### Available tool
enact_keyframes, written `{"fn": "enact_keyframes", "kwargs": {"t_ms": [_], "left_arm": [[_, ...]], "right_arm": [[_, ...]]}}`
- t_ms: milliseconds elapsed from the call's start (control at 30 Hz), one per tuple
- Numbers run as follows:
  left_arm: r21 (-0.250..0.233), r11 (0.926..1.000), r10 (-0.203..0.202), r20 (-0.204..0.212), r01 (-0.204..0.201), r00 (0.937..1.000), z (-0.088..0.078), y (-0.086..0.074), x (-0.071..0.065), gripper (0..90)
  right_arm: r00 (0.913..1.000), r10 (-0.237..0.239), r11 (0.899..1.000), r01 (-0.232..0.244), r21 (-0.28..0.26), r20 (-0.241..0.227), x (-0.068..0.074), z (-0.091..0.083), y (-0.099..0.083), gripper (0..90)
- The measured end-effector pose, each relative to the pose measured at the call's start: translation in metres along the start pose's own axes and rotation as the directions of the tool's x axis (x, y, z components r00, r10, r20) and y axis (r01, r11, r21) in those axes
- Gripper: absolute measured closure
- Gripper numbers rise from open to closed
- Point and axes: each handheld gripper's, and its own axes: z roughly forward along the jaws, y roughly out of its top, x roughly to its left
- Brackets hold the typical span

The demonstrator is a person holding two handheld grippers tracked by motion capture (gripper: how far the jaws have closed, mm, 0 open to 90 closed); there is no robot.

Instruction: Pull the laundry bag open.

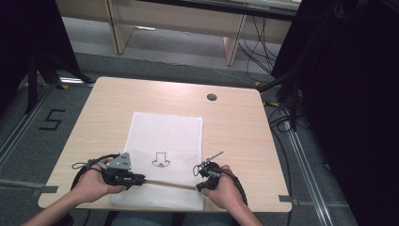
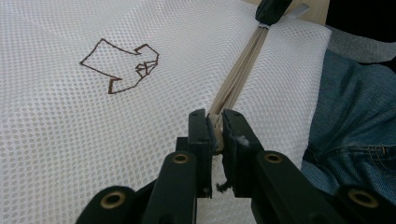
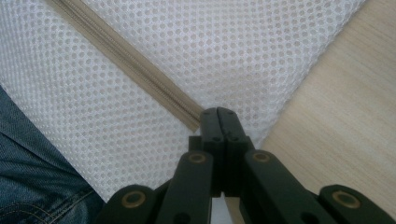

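Pinching the beige zipper at one end, the left gripper has its two black jaws clamped on the tape, which shows as a pale sliver between the pads in the left gripper view. From that grip the zipper runs straight ahead, away from the jaws, across a white mesh bag to the right gripper, seen far off at the zipper's other end. To the left of the jaws, a little ahead of them, a brown outline drawing is printed on the mesh. To their right, past the bag's edge, lies blue denim on the person's leg.

In the right gripper view the right gripper's jaws are pressed fully together at the zipper's end, where the tape meets their tips; whether they pinch the zipper or the mesh beside it I cannot tell. The zipper leads off up and to the left from the tips over the mesh bag, and bare wooden table lies to their right.

From the high view, the left gripper and right gripper sit at the near edge of the table, each in a hand, with the zipper stretched taut between them along the bag's near end. The rest of the mesh bag extends away from both grippers toward the table's middle.
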Motion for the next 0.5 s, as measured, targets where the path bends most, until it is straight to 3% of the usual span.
{"fn": "enact_keyframes", "kwargs": {"t_ms": [67, 200, 300, 333, 400, 500], "left_arm": [[-0.007, 0.9997, -0.025, 0.001, 0.025, 0.9997, 0.0000, -0.0003, -0.0008, 81.9], [-0.009, 0.9995, -0.030, 0.009, 0.030, 0.9995, 0.0003, -0.0011, -0.0008, 81.9], [0.000, 0.9998, -0.018, -0.006, 0.018, 0.9998, -0.0018, -0.0014, 0.0011, 81.9], [-0.007, 0.9995, -0.032, 0.000, 0.032, 0.9995, -0.0017, -0.0019, 0.0009, 81.9], [-0.003, 0.9999, -0.012, 0.000, 0.012, 0.9999, -0.0013, -0.0016, 0.0007, 81.9], [-0.006, 0.9998, -0.017, 0.003, 0.017, 0.9998, -0.0016, -0.0019, 0.0006, 81.9]], "right_arm": [[1.0000, -0.004, 1.000, 0.004, -0.003, 0.002, -0.0004, 0.0000, -0.0002, 90.0], [1.0000, -0.002, 1.000, 0.002, -0.003, 0.002, -0.0002, 0.0000, -0.0002, 90.0], [1.0000, -0.003, 1.000, 0.003, -0.003, 0.001, -0.0005, 0.0000, -0.0002, 90.0], [1.0000, -0.003, 1.000, 0.003, -0.004, 0.000, -0.0005, 0.0000, -0.0003, 90.0], [1.0000, -0.003, 1.000, 0.003, -0.004, 0.001, -0.0006, 0.0000, -0.0003, 90.0], [1.0000, -0.003, 1.000, 0.003, -0.004, 0.001, -0.0003, 0.0000, -0.0003, 90.0]]}}
